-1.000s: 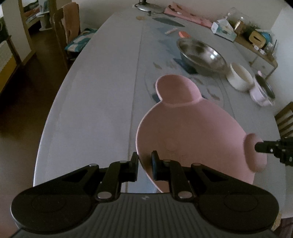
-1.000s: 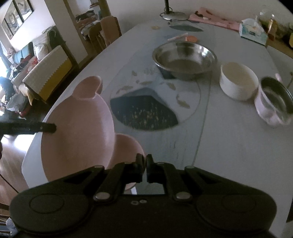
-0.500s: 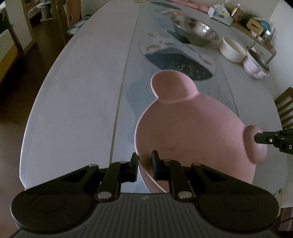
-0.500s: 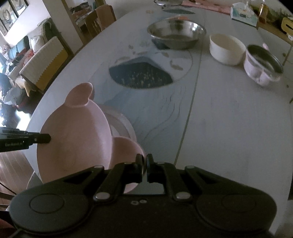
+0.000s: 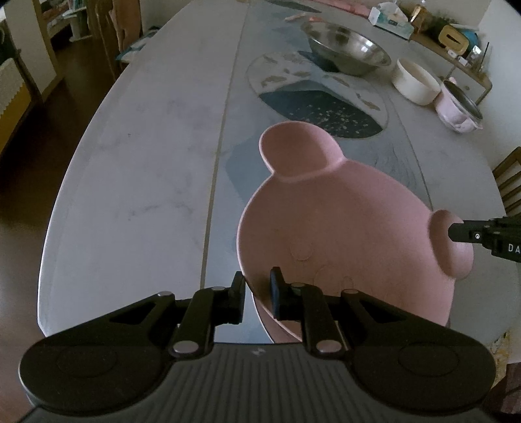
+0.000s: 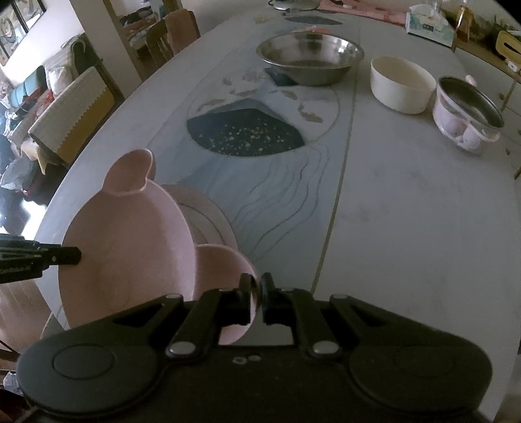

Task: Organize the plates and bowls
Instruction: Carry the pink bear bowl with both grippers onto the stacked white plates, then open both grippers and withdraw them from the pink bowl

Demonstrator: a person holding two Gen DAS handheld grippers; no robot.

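A pink plate (image 5: 342,234) with two round ear lobes hangs tilted over the near end of the table. My left gripper (image 5: 257,294) is shut on its near rim. My right gripper (image 6: 257,297) is shut on the rim of one ear lobe (image 6: 224,270); its fingertip (image 5: 462,231) shows at the right in the left wrist view. Under the pink plate (image 6: 130,240) lies a round pale plate (image 6: 208,214), partly hidden. Farther up the table stand a steel bowl (image 6: 309,58), a white bowl (image 6: 402,83) and a pale pink pot (image 6: 465,110).
The long grey table (image 5: 146,146) has a dark inlay (image 6: 244,131) in its middle. A tissue box (image 6: 429,24) and clutter sit at the far end. Chairs (image 6: 172,35) stand along the left side, and another chair (image 5: 509,182) at the right edge.
Both grippers carried the pink plate back toward the near end of the table and lower. The round pale plate came into view beneath it. Both grips are unchanged.
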